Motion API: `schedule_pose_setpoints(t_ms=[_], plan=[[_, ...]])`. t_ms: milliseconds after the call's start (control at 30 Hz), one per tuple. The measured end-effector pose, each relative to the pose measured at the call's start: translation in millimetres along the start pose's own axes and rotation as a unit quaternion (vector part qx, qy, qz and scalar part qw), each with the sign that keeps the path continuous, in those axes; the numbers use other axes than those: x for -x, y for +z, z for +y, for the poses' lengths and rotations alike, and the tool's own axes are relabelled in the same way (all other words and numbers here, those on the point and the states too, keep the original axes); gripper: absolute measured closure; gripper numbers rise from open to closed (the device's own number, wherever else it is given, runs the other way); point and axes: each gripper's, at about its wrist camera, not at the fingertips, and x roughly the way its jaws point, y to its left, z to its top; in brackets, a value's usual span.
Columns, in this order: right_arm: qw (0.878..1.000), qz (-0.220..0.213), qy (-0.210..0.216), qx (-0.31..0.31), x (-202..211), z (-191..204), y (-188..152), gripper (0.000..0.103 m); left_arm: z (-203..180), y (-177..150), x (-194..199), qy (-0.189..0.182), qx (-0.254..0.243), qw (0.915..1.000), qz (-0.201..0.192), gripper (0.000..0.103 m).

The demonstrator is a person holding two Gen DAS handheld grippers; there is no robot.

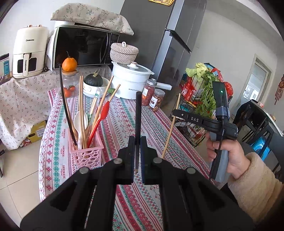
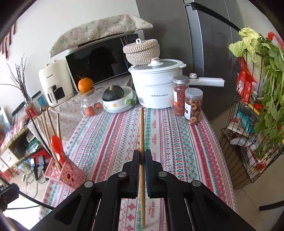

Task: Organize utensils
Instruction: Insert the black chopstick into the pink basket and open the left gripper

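A black chopstick (image 1: 138, 113) and a wooden chopstick (image 2: 141, 142), light, stiff, slippery, are being pinched mid-shaft by fingers right of the basket (image 1: 87, 152).

Fridge (image 2: 209, 53): far right, tall, dark grey.
Microwave (image 1: 83, 48): far left of the fridge, floral cloth (image 1: 92, 16) on top.
Air fryer (image 1: 28, 53): cream, left of the microwave.
Pot (image 2: 156, 88): white, lidded, far end of the table; woven basket (image 2: 142, 51) behind it.
Jars (image 2: 193, 106): two, just right of the pot.
Squash (image 2: 113, 93): dark green, in a bowl left of the pot.
Orange (image 2: 85, 84): on a glass jar's lid.
Rack (image 2: 252, 124): right of the table, with greens.
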Motion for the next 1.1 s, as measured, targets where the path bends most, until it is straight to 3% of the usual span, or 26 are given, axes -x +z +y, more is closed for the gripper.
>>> schedule_pose_setpoints(t_ms=[300, 567, 900, 1100], plan=[[0.997, -0.078, 0.027, 0.006, 63, 13, 6, 0.097, 6, 23, 40, 0.009, 0.002, 0.9960, -0.089, 0.097], [0.993, -0.097, 0.053, 0.032, 77, 38, 11, 0.097, 26, 44, 59, 0.063, 0.012, 0.9837, -0.168, 0.097], [0.994, -0.084, 0.051, 0.050, 63, 50, 5, 0.097, 42, 49, 29, 0.115, 0.003, 0.9766, -0.182, 0.097], [0.994, -0.076, 0.053, 0.059, 60, 51, 1, 0.097, 55, 49, 4, 0.129, 0.018, 0.9812, -0.142, 0.097]])
